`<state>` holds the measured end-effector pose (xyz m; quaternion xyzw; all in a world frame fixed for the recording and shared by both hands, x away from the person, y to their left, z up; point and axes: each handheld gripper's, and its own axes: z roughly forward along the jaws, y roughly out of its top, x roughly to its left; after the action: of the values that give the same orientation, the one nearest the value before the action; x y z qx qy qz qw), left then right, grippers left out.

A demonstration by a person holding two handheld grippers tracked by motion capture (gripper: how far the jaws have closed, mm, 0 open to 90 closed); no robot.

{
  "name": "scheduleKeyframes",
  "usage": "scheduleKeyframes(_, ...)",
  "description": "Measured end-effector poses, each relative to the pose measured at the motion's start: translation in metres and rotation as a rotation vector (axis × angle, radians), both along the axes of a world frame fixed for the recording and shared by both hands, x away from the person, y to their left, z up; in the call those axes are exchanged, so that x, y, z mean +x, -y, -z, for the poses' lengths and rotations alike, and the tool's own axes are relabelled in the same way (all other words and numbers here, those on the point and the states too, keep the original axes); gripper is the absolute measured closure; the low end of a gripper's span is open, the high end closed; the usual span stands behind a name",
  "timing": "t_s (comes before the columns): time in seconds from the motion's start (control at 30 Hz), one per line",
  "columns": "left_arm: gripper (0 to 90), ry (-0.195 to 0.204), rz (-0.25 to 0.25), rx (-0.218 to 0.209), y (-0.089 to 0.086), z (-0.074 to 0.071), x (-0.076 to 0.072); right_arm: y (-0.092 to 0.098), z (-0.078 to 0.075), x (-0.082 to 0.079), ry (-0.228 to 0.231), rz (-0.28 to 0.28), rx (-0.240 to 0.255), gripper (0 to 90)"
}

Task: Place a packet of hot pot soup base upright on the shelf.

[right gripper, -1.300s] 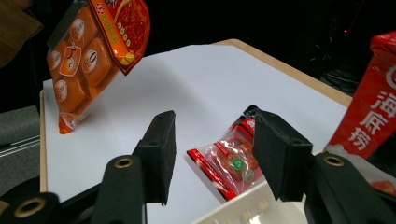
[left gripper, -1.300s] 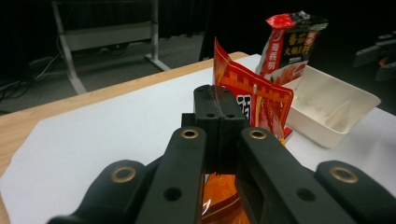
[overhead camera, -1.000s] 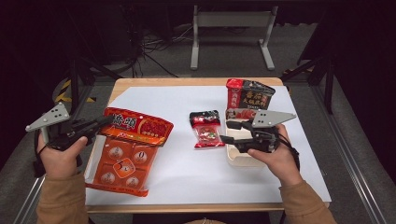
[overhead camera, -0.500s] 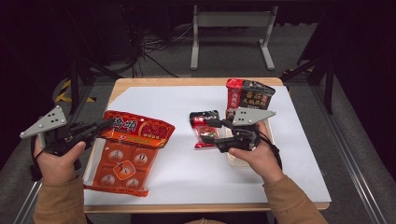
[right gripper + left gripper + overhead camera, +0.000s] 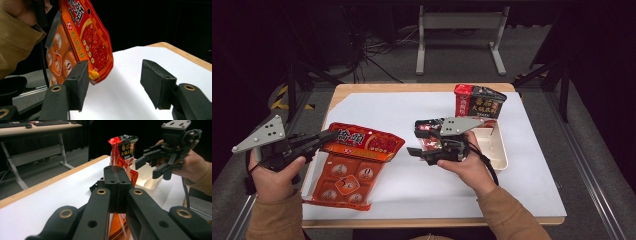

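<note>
Paper [image 5: 532, 185] covers your table, and from above the orange packet [image 5: 357, 160] hangs over its left edge, pinched at the top rim by your left gripper [image 5: 329, 136], jaws fully together. Your left gripper view hides most of that packet behind the jaws. Your right gripper [image 5: 414, 142] has just been opening; nothing sits between its pads. Its view cuts the packet [image 5: 85, 42] off at the top.

light: bright tabletop, dark surroundings | focus: soft, near jaws blurred
</note>
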<state>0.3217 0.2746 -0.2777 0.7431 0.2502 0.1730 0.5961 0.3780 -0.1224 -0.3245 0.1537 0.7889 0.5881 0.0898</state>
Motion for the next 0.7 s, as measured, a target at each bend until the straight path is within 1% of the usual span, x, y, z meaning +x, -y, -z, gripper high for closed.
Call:
scheduleKeyframes(0.13, 90.0, 0.005, 0.019, 0.004, 0.0, -0.001, -0.002, -0.009, 0.004, 0.002, -0.012, -0.015, 0.006, 39.4)
scheduleKeyframes(0.27, 90.0, 0.01, 0.026, -0.002, 0.001, -0.002, -0.003, -0.018, 0.008, 0.004, -0.019, -0.033, 0.018, 39.0)
scheduleKeyframes(0.47, 90.0, 0.014, 0.034, -0.003, 0.002, -0.003, -0.006, -0.029, 0.014, 0.006, -0.03, -0.05, 0.019, 38.3)
scheduleKeyframes(0.7, 90.0, 0.013, 0.039, -0.004, 0.004, -0.003, -0.004, -0.041, 0.021, 0.009, -0.052, -0.058, 0.02, 39.5)
